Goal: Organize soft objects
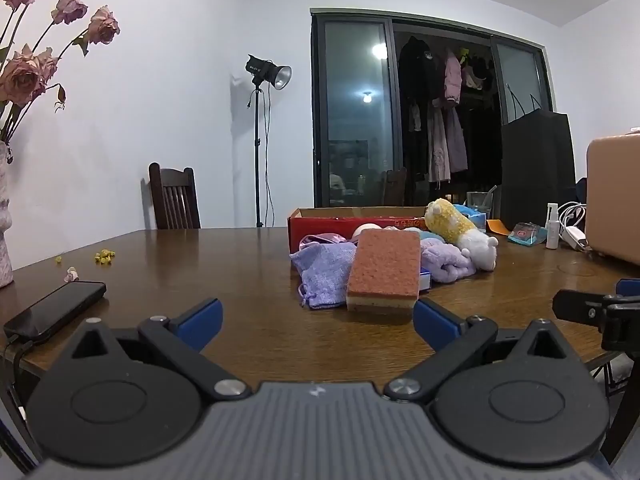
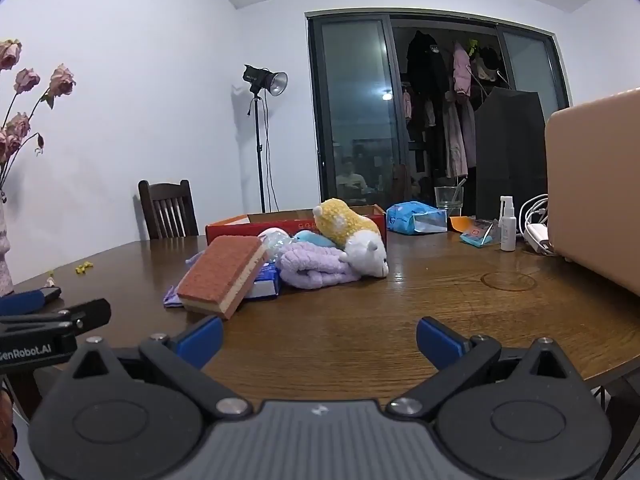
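While both grippers hover over the near edge of the wooden table (image 1: 248, 264), the left gripper (image 1: 316, 320) and right gripper (image 2: 318, 340) hold their jaws wide apart, empty. Beyond them a sponge (image 1: 384, 276) leans on a purple pouch (image 1: 324, 276) and purple towel (image 2: 316, 266). Farther back, a plush toy (image 2: 352, 236) lies against the red box (image 1: 320, 222).

Each hand-held tool has a grey ribbed housing flanked by two black, teardrop-shaped hinge plates with round recessed discs. Black link arms, pinned with silver screw heads, carry blue rectangular finger pads. The left tool (image 1: 316, 318) and right tool (image 2: 319, 338) are identical. White "GenRobot.AI" lettering marks the left tool's black side.
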A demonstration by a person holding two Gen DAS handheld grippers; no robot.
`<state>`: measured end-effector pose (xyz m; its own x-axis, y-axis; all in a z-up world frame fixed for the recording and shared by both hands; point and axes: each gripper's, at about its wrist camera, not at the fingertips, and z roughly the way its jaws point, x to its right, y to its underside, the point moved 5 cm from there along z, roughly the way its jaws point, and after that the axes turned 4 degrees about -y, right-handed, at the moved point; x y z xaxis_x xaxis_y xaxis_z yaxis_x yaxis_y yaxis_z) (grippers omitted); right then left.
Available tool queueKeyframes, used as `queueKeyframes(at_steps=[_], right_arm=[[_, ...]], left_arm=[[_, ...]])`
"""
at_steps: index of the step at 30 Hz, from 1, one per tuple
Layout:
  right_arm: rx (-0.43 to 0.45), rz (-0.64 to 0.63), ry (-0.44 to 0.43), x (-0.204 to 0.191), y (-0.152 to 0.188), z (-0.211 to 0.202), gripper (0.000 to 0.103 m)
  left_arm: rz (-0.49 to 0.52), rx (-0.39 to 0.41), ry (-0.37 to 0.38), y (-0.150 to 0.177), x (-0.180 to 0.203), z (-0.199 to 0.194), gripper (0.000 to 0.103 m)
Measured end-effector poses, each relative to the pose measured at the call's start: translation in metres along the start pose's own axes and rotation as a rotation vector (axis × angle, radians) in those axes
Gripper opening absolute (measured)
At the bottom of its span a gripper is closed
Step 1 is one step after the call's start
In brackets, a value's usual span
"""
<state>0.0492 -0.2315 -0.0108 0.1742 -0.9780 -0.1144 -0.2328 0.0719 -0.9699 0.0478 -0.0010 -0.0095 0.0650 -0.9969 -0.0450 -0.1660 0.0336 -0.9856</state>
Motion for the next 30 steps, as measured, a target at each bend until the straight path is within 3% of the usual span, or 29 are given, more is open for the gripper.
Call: queueKeyframes(at_steps=[30], right_arm=[[0.019, 0.014, 0.001, 0.0031, -0.0025, -0.0015, 0.103]], left_arm=[[0.014, 0.012, -0.003, -0.0025, 0.0023, -0.0007, 0.103]])
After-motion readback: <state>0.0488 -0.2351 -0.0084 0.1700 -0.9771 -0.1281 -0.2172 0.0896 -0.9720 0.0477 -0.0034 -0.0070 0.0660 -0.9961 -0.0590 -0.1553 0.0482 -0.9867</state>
